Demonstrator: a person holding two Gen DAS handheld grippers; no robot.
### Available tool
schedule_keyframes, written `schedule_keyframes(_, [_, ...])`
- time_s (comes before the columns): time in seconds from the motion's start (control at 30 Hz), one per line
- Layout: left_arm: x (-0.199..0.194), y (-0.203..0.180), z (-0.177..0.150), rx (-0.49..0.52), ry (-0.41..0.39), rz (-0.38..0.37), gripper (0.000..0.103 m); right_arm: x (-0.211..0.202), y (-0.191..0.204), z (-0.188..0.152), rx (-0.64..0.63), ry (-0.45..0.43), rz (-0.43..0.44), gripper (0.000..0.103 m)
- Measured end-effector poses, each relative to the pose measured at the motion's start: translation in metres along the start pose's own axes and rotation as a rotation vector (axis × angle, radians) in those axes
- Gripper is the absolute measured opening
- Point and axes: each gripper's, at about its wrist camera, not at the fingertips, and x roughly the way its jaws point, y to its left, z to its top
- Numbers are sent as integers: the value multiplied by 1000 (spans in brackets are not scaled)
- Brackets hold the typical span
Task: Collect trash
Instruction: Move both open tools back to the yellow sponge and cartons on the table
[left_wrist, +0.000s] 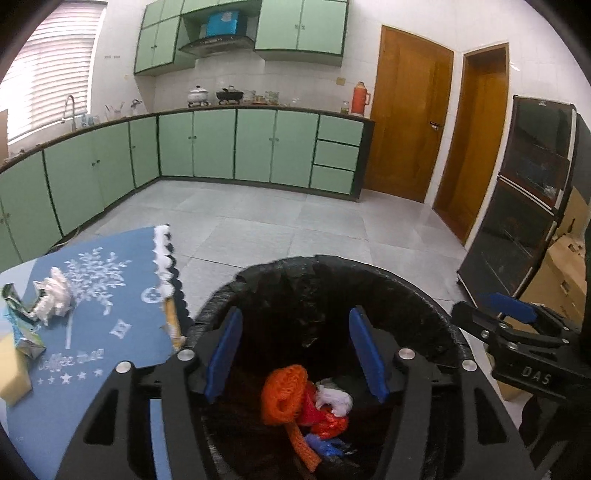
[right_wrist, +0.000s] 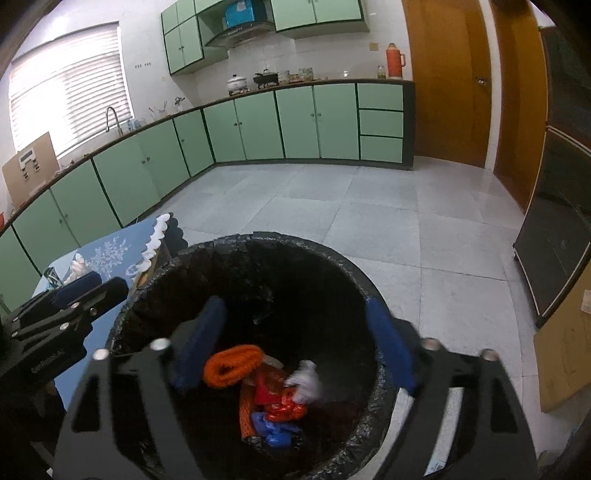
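Trash lay heaped at the bottom of the bin (left_wrist: 424, 291), whose black liner was folded over the rim. Both my tongs hung above its mouth, angled down into it. My left gripper (left_wrist: 295, 354) stood released, its blue fingers (left_wrist: 223, 350) parted with nothing between them. My right gripper (right_wrist: 295, 347) was spread wider still, jaws apart and empty, its blue pads blurred in the right wrist view.

Below them I saw an orange mesh net (left_wrist: 284, 391) coiled on top of the pile, a crumpled white wad (left_wrist: 334, 400) just beside it, red wrappers (left_wrist: 327, 422) under those, and a blue scrap (left_wrist: 323, 445) lowest. The same heap showed under my right gripper: orange mesh net (right_wrist: 231, 365), white wad (right_wrist: 306, 382), red wrappers (right_wrist: 282, 406), blue scrap (right_wrist: 275, 430).

To the left of the bin stood the table with its blue cloth (left_wrist: 107, 332), white lace along one edge. More litter was on that cloth: a crumpled white tissue (left_wrist: 55, 297), a crushed carton (left_wrist: 24, 328) beside it, and a yellow sponge (left_wrist: 13, 373) at the near corner. A stick-like yellow wrapper (left_wrist: 173, 325) leaned at the cloth's edge, right next to the bin rim.
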Motion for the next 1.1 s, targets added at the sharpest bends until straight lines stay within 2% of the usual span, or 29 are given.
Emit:
schedule_keyframes(0.1, [-16,16,1,-4,-33,43,67,-6,11,1,1,-12,12,90])
schedule_keyframes(0.23, [-36,39,3,-22,-68,106,70,-12,28,5,-8,-25,52,90])
schedule_keyframes(0.6, [-100,133,-6,-99,-142,353,72,-11,133,15,-98,-48,207,93])
schedule_keyframes(0.83, [-126,198,-24,-151,-134,505,72,4,202,13,-147,-42,300,93])
schedule_keyframes(1.1, [-124,258,-54,-230,-68,590,73,30,267,5,-217,-22,359,93])
